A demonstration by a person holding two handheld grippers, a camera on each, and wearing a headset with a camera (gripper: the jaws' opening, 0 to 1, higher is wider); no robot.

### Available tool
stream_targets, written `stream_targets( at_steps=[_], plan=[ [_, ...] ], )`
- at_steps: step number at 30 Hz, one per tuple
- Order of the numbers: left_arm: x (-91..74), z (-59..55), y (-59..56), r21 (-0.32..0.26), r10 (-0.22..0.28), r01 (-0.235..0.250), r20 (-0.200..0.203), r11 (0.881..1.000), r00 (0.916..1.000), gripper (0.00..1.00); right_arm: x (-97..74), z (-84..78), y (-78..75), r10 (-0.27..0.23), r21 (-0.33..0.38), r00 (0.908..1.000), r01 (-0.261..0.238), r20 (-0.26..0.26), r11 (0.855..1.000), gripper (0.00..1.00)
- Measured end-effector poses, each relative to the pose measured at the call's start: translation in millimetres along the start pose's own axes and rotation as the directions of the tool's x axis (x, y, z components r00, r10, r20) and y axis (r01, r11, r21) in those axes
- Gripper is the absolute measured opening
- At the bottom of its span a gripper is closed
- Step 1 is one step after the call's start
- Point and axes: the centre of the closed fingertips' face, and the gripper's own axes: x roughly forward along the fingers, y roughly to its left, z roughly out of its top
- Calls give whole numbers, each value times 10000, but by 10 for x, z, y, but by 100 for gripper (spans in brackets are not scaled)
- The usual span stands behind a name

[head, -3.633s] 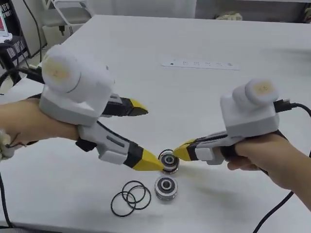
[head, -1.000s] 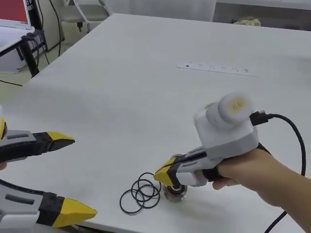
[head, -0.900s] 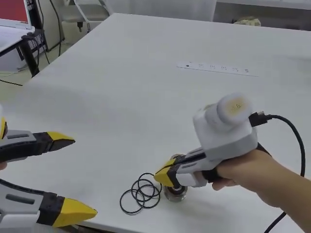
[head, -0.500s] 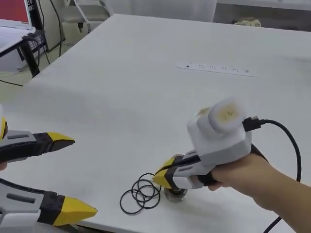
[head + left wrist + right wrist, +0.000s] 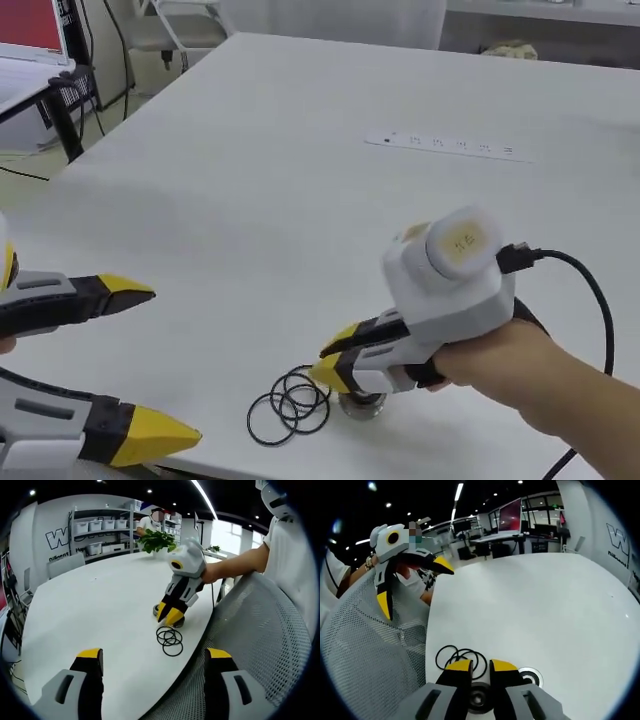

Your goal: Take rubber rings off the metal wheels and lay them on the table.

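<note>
While the left claw [image 5: 168,365] gapes wide beyond the edge of the smooth white desk [image 5: 300,170], the yellow-tipped right claw [image 5: 330,358] sits over a shiny round metal wheel [image 5: 362,404], jaws nearly together; gripping or not, I cannot tell. Thin black rubber rings [image 5: 288,402] lie overlapped beside it.

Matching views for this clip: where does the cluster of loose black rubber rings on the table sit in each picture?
Head view: the rubber rings lie at bottom centre, just left of the right gripper.
Left gripper view: the rubber rings lie near picture centre, directly below the right gripper.
Right gripper view: the rubber rings lie lower left of centre, up and left of the right gripper.
Shared landmark: the right gripper's yellow tips, right beside the rings.
</note>
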Motion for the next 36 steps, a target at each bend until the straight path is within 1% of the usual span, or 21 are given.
stream_targets(
  at_steps=[5, 8, 10, 12, 14, 16, 19, 22, 24, 25, 26, 27, 31, 33, 34, 36],
  plan=[
    [-2, 8, -1, 6, 13, -13, 42, 10000, 10000, 80, -63, 78, -32, -128, 64, 9995, 126, 289, 9999, 11],
    [-4, 13, 3, -27, 25, -24, 81, 10000, 10000, 81, -132, 143, -79, -336, 74, 9980, 333, 530, 9994, 13],
    [-4, 18, 1, -2, 14, -14, 108, 10000, 9999, 81, -180, 191, -94, -378, 189, 9967, 365, 725, 9992, 14],
    [-4, 25, 0, 2, 7, -7, 142, 10000, 9999, 82, -221, 222, -100, -402, 178, 9957, 388, 832, 9991, 16],
    [-3, 26, 1, 7, 8, -8, 150, 10000, 9999, 84, -272, 262, -123, -517, 56, 9938, 514, 986, 9987, 18],
    [0, 31, -14, -36, -83, 83, 180, 10000, 9998, 85, -319, 286, -140, -597, 107, 9927, 589, 1049, 9982, 19],
    [4, 54, -38, -179, -230, 236, 333, 9996, 9992, 88, -374, 306, -148, -617, 65, 9923, 614, 1070, 9981, 19],
    [4, 61, -38, -175, -246, 253, 374, 9995, 9990, 90, -417, 325, -137, -548, 97, 9930, 541, 1049, 9985, 25],
    [9, 63, -51, -180, -320, 327, 381, 9993, 9988, 92, -452, 306, -139, -564, -435, 9954, 599, 773, 9973, 26],
    [10, 65, -56, -157, -346, 352, 385, 9993, 9987, 92, -484, 310, -151, -673, -820, 9954, 729, 685, 9940, 26],
    [10, 66, -56, -150, -348, 354, 390, 9993, 9986, 92, -505, 325, -150, -731, -879, 9948, 793, 713, 9930, 25],
    [8, 70, -55, -155, -355, 361, 417, 9992, 9985, 92, -541, 344, -133, -696, -993, 9950, 766, 717, 9921, 27],
    [2, 102, -60, -252, -411, 427, 625, 9988, 9972, 93, -652, 435, -114, -643, -1042, 9939, 736, 900, 9918, 39],
    [0, 110, -58, -295, -402, 423, 684, 9987, 9969, 93, -709, 462, -103, -644, -1159, 9936, 750, 926, 9904, 39],
    [0, 108, -57, -299, -398, 419, 677, 9987, 9969, 93, -732, 466, -88, -609, -1173, 9937, 717, 937, 9905, 40],
    [1, 96, -62, -282, -435, 453, 619, 9986, 9971, 93, -774, 458, -32, -446, -1199, 9948, 555, 917, 9912, 46]
  ],
)
